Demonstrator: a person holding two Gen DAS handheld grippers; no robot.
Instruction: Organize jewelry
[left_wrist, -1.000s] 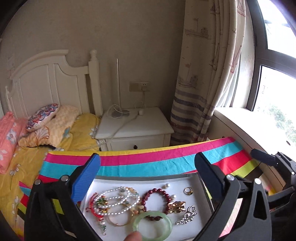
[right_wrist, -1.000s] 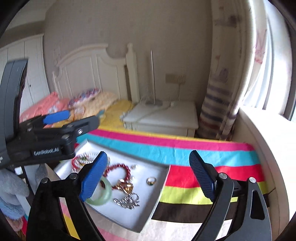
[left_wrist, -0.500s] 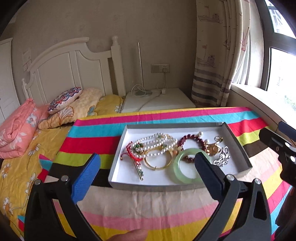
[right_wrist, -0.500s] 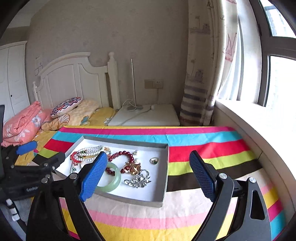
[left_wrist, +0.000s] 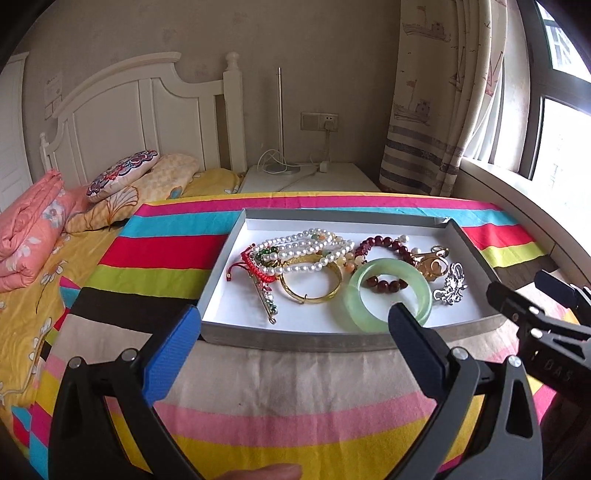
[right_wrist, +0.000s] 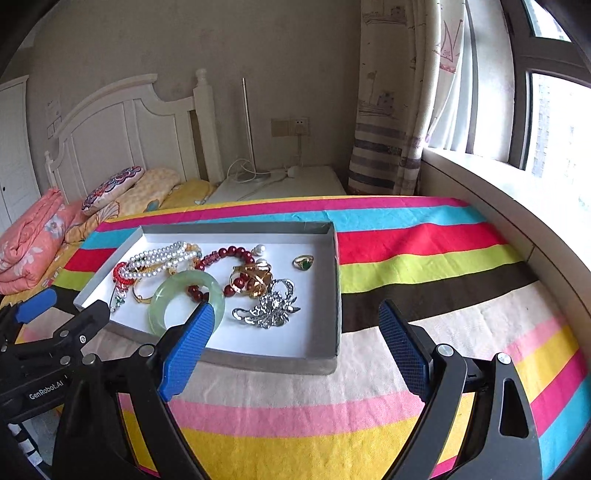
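Note:
A grey tray with a white floor (left_wrist: 332, 338) (right_wrist: 258, 360) lies on a striped cloth. It holds a green jade bangle (left_wrist: 421, 288) (right_wrist: 173, 284), a pearl necklace (left_wrist: 306, 254) (right_wrist: 159, 256), a dark red bead bracelet (left_wrist: 384, 242) (right_wrist: 225, 253), a gold bangle (left_wrist: 332, 291), a silver brooch (left_wrist: 452, 286) (right_wrist: 269, 308), a gold piece (right_wrist: 255, 278), a green-stone ring (right_wrist: 303, 262) and a red cord bracelet (left_wrist: 251, 260). My left gripper (left_wrist: 291, 343) is open and empty at the tray's near edge. My right gripper (right_wrist: 297, 343) is open and empty above the tray's near right corner.
The striped cloth (left_wrist: 295, 398) (right_wrist: 424, 258) covers the table. A bed with pillows (left_wrist: 122, 177) lies to the left. A white nightstand (left_wrist: 314, 181) stands behind. A curtain (left_wrist: 436, 110) and window sill (right_wrist: 498, 184) are on the right.
Both grippers have pulled back and risen, so the whole tray now shows in front of them. Both stay open and the jewelry has not moved.

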